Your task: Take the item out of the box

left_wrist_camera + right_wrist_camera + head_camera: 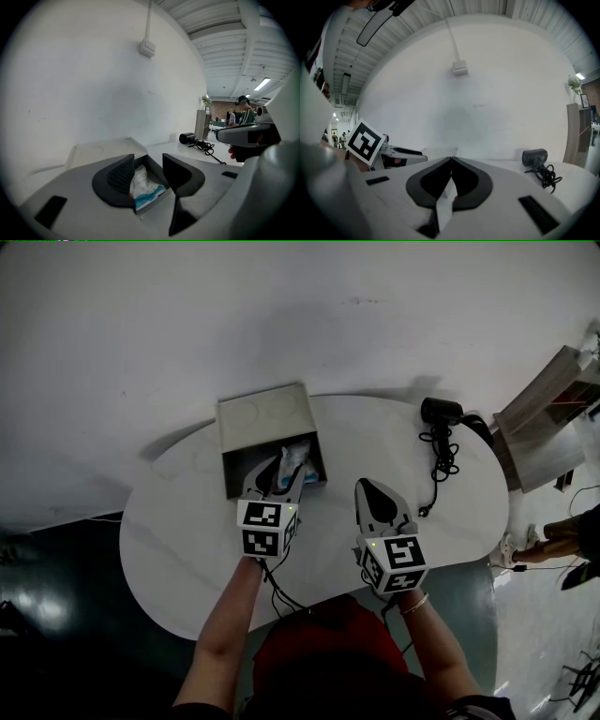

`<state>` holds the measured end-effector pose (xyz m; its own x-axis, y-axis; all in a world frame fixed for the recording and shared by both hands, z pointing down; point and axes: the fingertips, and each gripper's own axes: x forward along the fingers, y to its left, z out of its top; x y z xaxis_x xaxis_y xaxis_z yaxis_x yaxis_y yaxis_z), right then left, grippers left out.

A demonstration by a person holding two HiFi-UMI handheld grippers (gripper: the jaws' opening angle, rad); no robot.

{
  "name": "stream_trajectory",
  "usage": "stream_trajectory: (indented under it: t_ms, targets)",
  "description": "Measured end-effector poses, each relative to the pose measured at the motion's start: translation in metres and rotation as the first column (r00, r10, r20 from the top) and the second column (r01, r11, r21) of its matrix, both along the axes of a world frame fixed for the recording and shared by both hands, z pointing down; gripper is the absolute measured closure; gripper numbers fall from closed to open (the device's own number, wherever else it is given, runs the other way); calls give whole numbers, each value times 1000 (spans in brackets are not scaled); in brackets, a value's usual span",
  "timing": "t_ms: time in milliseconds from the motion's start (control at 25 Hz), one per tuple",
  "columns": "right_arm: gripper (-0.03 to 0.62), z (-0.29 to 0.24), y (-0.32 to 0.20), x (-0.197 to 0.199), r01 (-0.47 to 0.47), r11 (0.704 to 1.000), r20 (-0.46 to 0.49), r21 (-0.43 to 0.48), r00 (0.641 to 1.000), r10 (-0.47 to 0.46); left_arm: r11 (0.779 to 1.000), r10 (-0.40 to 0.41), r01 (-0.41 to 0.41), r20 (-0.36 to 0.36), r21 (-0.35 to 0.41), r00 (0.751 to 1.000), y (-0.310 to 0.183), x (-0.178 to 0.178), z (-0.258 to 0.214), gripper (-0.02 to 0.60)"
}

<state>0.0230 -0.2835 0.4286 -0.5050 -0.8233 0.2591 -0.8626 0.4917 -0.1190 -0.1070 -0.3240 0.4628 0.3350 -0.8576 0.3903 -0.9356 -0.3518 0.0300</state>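
White-and-blue packet (295,457) not yet out of the box (265,420).
Head view: it lies inside the open box on the table (187,531), the left gripper (278,476) at its mouth. Left gripper view: jaws apart either side of the packet, no grip yet. Right gripper view: the right gripper (451,164) is clenched on nothing; grasping and lifting seem left to do.

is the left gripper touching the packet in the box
Cannot tell. In the left gripper view the packet lies between the open jaws of the left gripper, its edge behind one jaw, so neither contact nor gap shows plainly.
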Motion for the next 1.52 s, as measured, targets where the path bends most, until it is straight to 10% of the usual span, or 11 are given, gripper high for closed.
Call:
stream_trajectory:
  t_ms: [1520]
  targets:
    - [579,38,-56,5,56,994,-15,-89,998,-58,912,168,-60,235,-406,957,-54,9,102,356]
